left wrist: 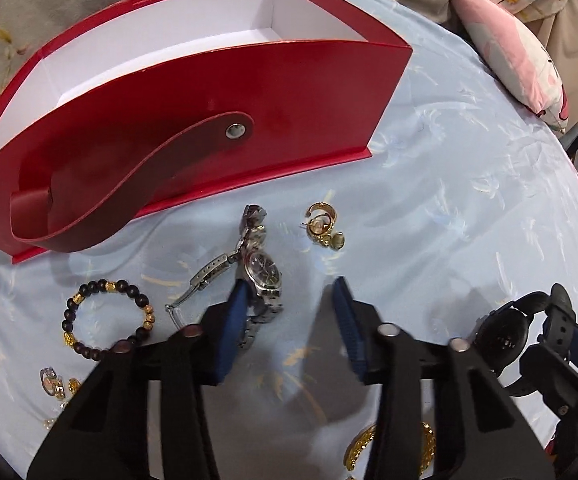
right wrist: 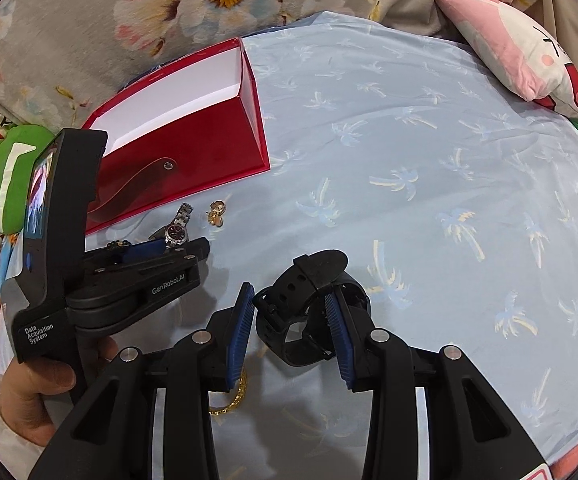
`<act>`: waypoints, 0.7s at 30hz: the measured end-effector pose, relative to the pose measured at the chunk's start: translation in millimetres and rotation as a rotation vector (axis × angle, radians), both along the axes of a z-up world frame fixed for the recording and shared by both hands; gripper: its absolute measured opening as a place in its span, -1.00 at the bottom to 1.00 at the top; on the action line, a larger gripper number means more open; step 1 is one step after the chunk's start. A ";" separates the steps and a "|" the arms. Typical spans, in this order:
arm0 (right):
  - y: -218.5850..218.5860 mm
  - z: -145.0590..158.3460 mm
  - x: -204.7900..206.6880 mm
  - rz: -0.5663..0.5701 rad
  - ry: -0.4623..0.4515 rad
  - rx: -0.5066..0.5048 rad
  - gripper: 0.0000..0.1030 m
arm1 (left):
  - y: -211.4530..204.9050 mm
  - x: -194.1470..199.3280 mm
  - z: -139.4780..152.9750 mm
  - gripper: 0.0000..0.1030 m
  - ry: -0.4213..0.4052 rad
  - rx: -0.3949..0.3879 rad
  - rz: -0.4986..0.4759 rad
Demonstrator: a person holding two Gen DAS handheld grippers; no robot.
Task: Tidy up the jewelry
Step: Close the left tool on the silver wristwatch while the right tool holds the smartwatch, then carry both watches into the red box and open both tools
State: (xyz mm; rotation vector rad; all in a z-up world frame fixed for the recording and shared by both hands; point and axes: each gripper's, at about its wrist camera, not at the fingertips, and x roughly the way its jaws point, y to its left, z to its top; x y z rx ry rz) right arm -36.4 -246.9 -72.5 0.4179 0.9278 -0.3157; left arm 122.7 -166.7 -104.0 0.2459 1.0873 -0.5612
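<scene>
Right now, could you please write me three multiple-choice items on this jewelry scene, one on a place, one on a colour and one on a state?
1. Where does the silver watch lie?
A. inside the box
B. on the blue cloth in front of the box
C. on the pink pillow

2. What colour is the outside of the open box?
A. red
B. green
C. black

3. How does the right gripper stand toward the black watch?
A. far from it, shut
B. holding it high above the box
C. open, with the watch between its fingers

Answers:
1 B, since the watch rests on the blue cloth, just short of the box's front wall.
2 A, since its walls are red, with a white lining.
3 C, since the blue pads flank the strap with a gap showing on the left side.
</scene>
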 end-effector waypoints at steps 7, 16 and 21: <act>1.0 2.3 0.0 0.004 -0.006 0.003 -0.31 | 9.1 -4.3 8.6 -0.96 0.036 -0.066 -0.016; 11.1 16.9 0.8 0.038 -0.041 -0.004 -0.31 | 56.5 -21.8 77.6 -0.94 -0.062 -0.194 0.016; 23.2 34.3 3.1 0.087 -0.084 0.001 -0.31 | 92.2 -29.4 124.4 -0.94 -0.166 -0.238 0.059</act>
